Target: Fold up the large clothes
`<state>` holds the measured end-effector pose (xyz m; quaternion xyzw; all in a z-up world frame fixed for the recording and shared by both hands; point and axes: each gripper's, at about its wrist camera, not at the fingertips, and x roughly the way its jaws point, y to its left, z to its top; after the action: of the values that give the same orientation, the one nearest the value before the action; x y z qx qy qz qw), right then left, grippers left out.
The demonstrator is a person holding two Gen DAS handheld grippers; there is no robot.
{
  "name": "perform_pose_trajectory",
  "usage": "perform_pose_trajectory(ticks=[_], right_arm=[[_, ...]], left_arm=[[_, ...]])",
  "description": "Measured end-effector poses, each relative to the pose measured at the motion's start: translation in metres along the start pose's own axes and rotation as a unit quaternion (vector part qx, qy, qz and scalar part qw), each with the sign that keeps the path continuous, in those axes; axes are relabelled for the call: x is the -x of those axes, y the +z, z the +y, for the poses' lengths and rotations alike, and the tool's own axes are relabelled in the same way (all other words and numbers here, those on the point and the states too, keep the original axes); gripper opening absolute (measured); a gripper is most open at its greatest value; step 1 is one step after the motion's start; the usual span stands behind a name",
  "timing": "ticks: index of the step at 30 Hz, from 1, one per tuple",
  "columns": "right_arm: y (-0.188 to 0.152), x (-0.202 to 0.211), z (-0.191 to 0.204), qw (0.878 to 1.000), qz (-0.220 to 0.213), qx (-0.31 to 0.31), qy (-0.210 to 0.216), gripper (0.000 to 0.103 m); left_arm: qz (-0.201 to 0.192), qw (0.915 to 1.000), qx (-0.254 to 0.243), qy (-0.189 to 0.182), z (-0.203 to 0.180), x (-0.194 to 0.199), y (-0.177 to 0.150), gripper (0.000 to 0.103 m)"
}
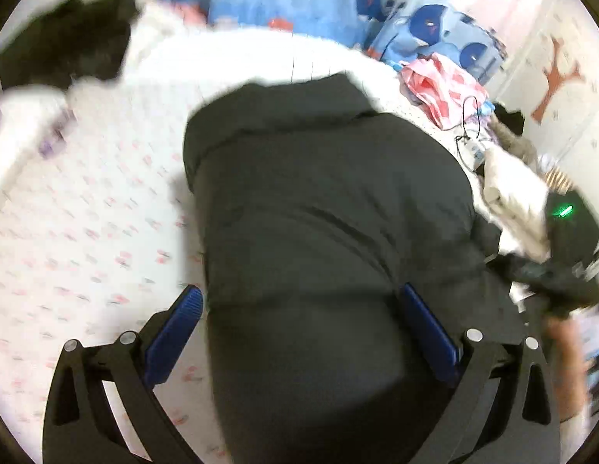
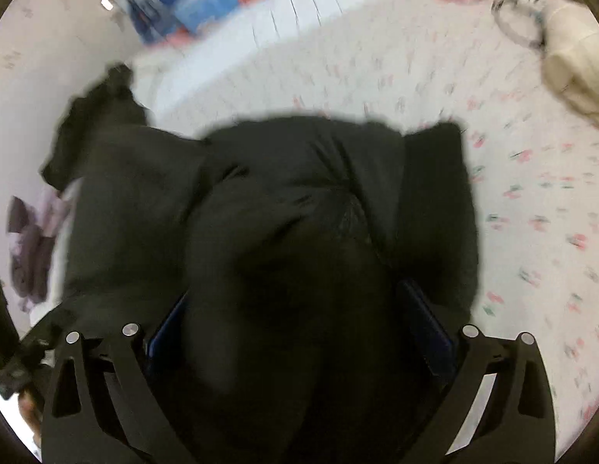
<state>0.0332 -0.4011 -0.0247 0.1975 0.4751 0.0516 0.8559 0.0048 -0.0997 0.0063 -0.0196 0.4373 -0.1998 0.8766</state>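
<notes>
The left gripper [image 1: 299, 332] points down, its blue fingers [image 1: 175, 332] spread wide apart. The right gripper [image 2: 299, 328] also points down, its fingers [image 2: 425, 324] equally wide. A hand [image 1: 566, 363] shows blurred at the left view's right edge.

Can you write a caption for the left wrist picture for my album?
Left gripper open around a big black garment on a flowery bedsheet.

Bare patterned bedsheet [image 1: 86, 212] left of the dark jacket [image 1: 330, 212]; clutter [image 1: 473, 116] right.
</notes>
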Motion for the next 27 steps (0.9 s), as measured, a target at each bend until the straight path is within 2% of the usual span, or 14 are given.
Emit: perform_pose_trajectory(ticks=[2,5,7,9,11,13,16,18,20,27], right_arm=[[-0.023,0.042,0.018,0.998,-0.047,0.026,0.017,0.096],[-0.065,0.067,0.036,0.997,-0.053,0.058,0.014,0.096],[-0.090,0.064,0.038,0.997,-0.025,0.072,-0.002,0.096],[-0.114,0.031,0.038,0.994,0.042,0.090,-0.036,0.096],[-0.129,0.016,0.030,0.995,0.063,0.072,-0.036,0.096],[-0.136,0.028,0.029,0.996,0.046,0.063,-0.037,0.096],[-0.143,0.064,0.042,0.997,-0.026,0.062,-0.023,0.096],[-0.147,0.074,0.052,0.996,-0.054,0.073,-0.016,0.096],[-0.148,0.084,0.065,0.994,-0.068,0.086,-0.013,0.096],[-0.160,0.093,0.085,0.991,-0.080,0.094,-0.044,0.096]], left_arm=[[-0.018,0.9991,-0.032,0.022,-0.016,0.013,-0.006,0.097],[-0.029,0.9980,-0.047,0.030,-0.024,0.035,-0.020,0.097],[-0.033,0.9977,-0.049,0.034,-0.031,0.047,-0.032,0.097],[-0.035,0.9973,-0.052,0.037,-0.037,0.057,-0.043,0.097],[-0.032,0.9974,-0.052,0.038,-0.044,0.064,-0.050,0.097],[-0.038,0.9967,-0.058,0.043,-0.049,0.074,-0.060,0.097],[-0.044,0.9951,-0.073,0.051,-0.058,0.085,-0.069,0.097],[-0.049,0.9945,-0.076,0.054,-0.062,0.092,-0.073,0.097],[-0.052,0.9946,-0.073,0.053,-0.064,0.097,-0.075,0.097],[-0.067,0.9935,-0.075,0.054,-0.073,0.112,-0.077,0.097]])
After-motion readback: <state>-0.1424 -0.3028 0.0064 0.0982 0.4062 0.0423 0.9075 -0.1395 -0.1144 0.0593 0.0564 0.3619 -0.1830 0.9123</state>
